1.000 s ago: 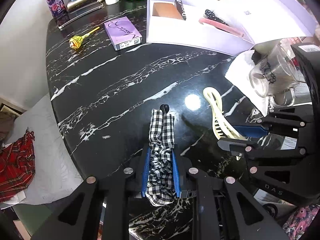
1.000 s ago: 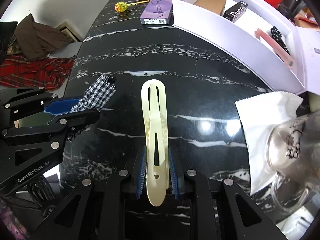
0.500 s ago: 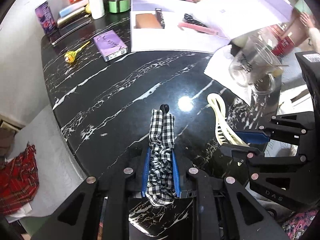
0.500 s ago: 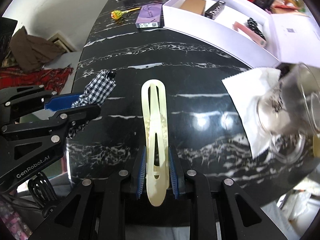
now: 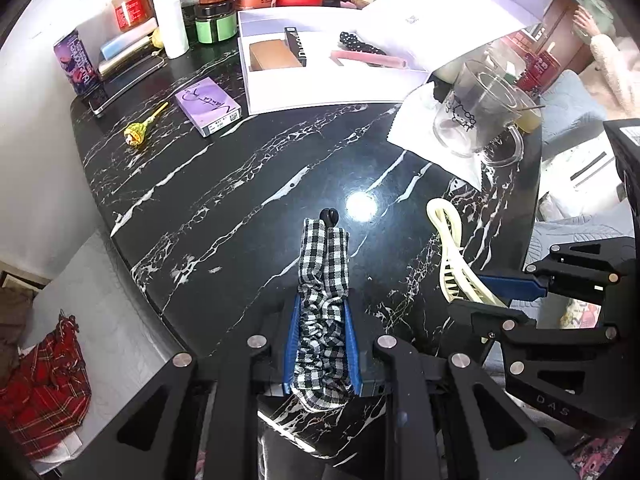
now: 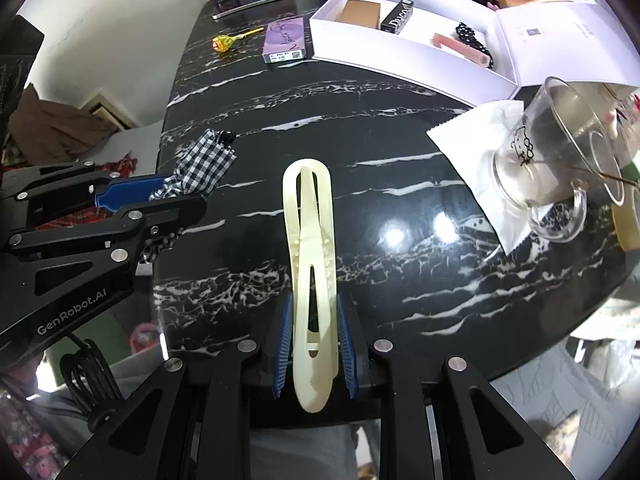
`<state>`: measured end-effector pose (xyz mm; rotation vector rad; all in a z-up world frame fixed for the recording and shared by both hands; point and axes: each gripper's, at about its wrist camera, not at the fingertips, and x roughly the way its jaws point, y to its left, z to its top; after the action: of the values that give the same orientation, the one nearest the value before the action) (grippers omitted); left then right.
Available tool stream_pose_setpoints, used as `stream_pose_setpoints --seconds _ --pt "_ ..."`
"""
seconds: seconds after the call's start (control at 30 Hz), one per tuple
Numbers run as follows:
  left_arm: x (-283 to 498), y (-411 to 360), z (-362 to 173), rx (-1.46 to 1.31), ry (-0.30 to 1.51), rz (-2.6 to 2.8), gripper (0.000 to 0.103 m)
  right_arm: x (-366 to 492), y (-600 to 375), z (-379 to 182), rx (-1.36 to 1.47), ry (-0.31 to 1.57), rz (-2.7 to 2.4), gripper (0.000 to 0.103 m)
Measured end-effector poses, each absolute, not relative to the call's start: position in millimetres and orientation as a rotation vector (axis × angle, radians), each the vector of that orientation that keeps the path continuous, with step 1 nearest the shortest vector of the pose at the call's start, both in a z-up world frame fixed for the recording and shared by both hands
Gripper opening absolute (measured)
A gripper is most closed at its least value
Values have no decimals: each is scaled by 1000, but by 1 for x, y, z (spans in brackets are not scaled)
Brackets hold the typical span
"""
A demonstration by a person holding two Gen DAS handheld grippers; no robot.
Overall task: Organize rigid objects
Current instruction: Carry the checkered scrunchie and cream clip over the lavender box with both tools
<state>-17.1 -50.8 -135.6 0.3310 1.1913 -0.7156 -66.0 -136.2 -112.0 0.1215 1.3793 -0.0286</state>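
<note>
While both grippers hang above the black marble desk (image 5: 248,184), each carries one hair accessory.
Far left clutter: a purple can (image 5: 76,62), a phone (image 5: 128,84), jars and a white roll (image 5: 171,24) line the far edge.
Loose things on desk: a lollipop (image 5: 138,130) and a purple card box (image 5: 208,106) lie near the white box, well apart from both grippers.
White box (image 6: 404,62): open, lid folded back to the right; inside lie a brown box (image 6: 360,12), a black carton (image 6: 397,16), a pink stick (image 6: 460,48) and a dotted black piece (image 6: 472,40).
Right side: a glass mug (image 6: 556,152) stands on a white napkin (image 6: 476,136), between the right gripper and the box lid.
Left gripper (image 5: 322,344): jaws clamped on a checked fabric hair clip (image 5: 324,280), which sticks out forward past the blue pads, its black tip farthest.
Right gripper (image 6: 314,340): jaws clamped on a cream hair clip (image 6: 310,240), which runs lengthwise between the pads, looped end far.
Clearance: both clips appear lifted off the desk, side by side, not touching.
</note>
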Motion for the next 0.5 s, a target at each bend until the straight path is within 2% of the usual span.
stream_pose_setpoints --seconds 0.5 --pt "-3 -68 -122 315 1172 -657 20 -52 -147 -112 109 1373 18 22"
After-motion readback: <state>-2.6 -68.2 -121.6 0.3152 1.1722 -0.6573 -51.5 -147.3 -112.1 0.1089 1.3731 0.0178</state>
